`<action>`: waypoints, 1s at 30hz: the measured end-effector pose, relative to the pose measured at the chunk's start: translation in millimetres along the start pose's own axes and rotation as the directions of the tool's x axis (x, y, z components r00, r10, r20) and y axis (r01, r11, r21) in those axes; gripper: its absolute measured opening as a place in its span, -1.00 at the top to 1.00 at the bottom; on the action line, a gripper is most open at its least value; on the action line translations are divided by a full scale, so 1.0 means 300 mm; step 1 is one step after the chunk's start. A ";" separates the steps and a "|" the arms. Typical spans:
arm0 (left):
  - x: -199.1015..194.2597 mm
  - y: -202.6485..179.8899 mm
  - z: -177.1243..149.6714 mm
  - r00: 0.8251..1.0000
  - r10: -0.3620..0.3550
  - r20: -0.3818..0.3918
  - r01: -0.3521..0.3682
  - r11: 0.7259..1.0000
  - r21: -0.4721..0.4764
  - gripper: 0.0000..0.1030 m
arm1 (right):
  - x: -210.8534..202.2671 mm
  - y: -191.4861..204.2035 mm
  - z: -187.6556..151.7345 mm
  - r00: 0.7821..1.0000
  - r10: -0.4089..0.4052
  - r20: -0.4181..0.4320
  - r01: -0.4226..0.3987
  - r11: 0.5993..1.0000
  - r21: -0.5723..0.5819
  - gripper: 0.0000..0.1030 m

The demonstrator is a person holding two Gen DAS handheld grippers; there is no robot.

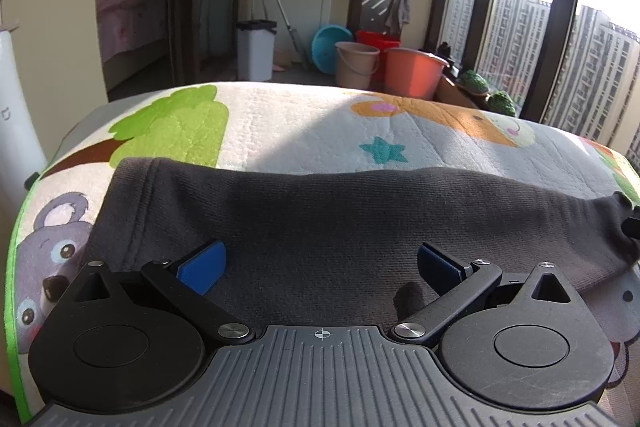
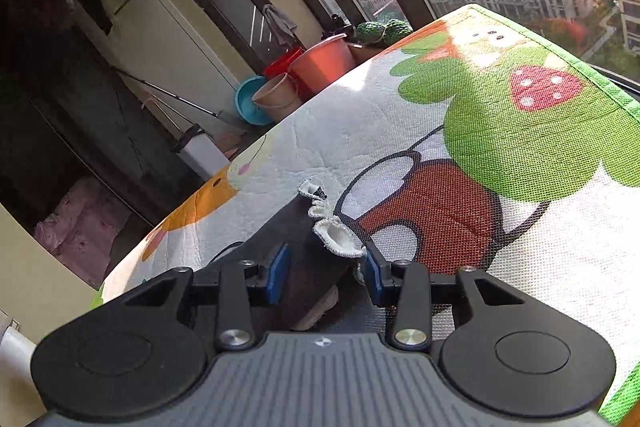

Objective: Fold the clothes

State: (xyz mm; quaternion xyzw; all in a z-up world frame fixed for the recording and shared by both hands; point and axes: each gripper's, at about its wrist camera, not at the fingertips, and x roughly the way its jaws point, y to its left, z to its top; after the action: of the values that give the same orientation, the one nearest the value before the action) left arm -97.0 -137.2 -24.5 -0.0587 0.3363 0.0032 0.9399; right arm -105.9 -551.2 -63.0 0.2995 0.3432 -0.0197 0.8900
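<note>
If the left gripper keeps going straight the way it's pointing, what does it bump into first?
Most likely the dark grey garment. The left gripper is open, its blue pads spread over that cloth, which lies across the cartoon play mat. Depth is hard to judge, but nothing else shows in the way.

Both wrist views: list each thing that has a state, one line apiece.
Left gripper: open wide, over the cloth.
Right gripper: part open, garment end between its fingers, not clamped.
Dark grey garment: folded, lying flat on the mat.
Cartoon mat: spread out.
</note>
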 end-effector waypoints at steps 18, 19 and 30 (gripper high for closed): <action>0.009 -0.331 0.206 0.881 -0.468 -0.074 0.469 0.883 -0.004 -0.89 | -0.109 0.434 -0.292 0.991 0.021 0.130 0.110 0.410 -0.905 0.59; 0.026 -0.353 0.209 0.886 -0.454 -0.091 0.458 0.889 0.019 -0.81 | -0.102 0.440 -0.302 0.992 0.020 0.124 0.105 0.403 -0.909 0.59; 0.246 -0.384 0.144 0.945 -0.267 -0.187 0.292 0.949 0.122 0.03 | -0.183 0.403 -0.201 0.995 0.097 0.005 -0.050 0.557 -0.829 0.21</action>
State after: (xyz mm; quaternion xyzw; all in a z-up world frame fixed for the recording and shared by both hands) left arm -7.3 -249.2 -25.6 -0.0362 0.4019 -0.1603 0.9008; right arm -154.8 -428.5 -1.2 -0.1393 0.2773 0.1730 0.9348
